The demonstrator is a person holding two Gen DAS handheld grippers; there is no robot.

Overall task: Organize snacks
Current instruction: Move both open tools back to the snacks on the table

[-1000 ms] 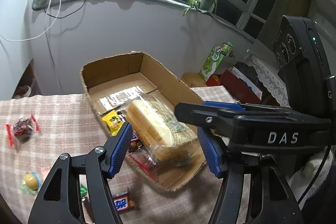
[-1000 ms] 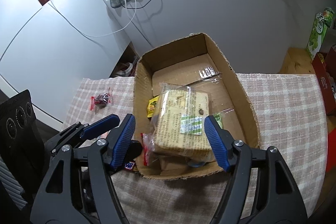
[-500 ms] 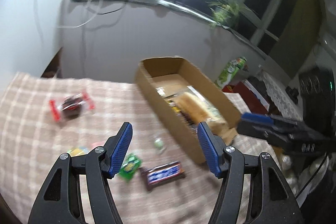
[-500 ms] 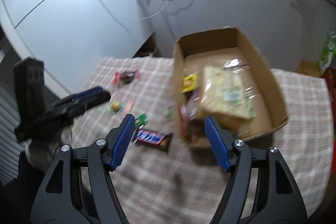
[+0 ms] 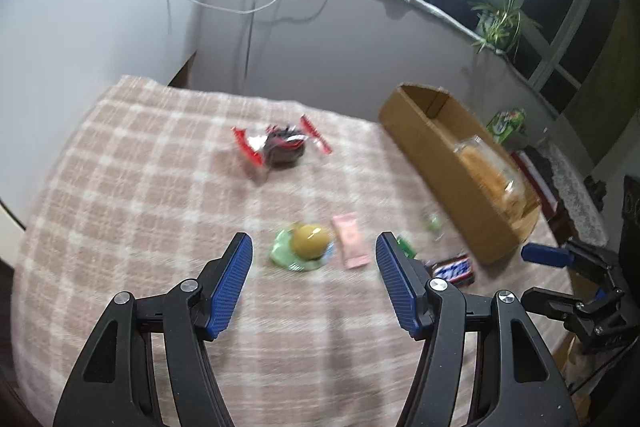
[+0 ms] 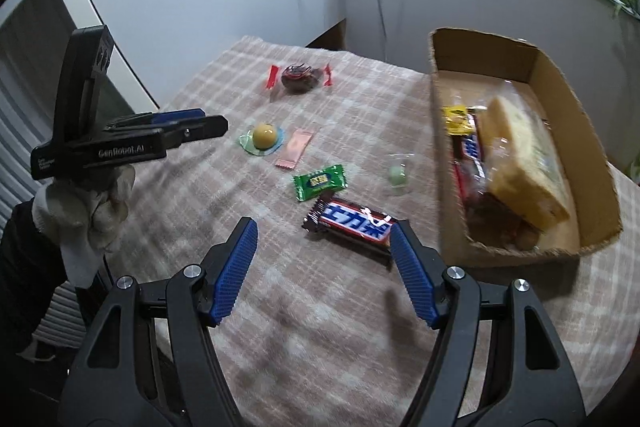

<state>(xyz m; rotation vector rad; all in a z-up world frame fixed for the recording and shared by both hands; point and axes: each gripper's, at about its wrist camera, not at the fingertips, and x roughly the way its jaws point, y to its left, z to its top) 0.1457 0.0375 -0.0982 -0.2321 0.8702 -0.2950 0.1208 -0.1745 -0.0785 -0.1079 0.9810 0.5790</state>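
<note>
The brown open-topped cardboard box (image 6: 560, 99) sits at the right of the right wrist view, on the beige-and-white checked tablecloth (image 6: 320, 327); inside it a clear-wrapped pale yellow block of wafers (image 6: 524, 167) leans along its right side, with a small yellow packet (image 6: 456, 115) and red-and-blue wrapped bars (image 6: 468, 163) lying to its left. Loose on the cloth left of the box: a brown chocolate bar with blue and white lettering (image 6: 354, 225) at centre, a green sachet (image 6: 320, 182) just above it, a pale green wrapped sweet (image 6: 397, 174), a pink sachet (image 6: 295, 149), a yellow ball in a green wrapper (image 6: 264, 138), and a dark sweet in a red-ended wrapper (image 6: 299, 77) at upper centre. The right gripper (image 6: 324, 267) tilts down over the cloth, blue pads spread and empty, the chocolate bar touching the right pad's tip in the view; the left gripper (image 5: 314, 277), held in a white-gloved hand (image 6: 90, 203) at the left edge, is likewise spread and empty, pointing down toward the yellow ball.
</note>
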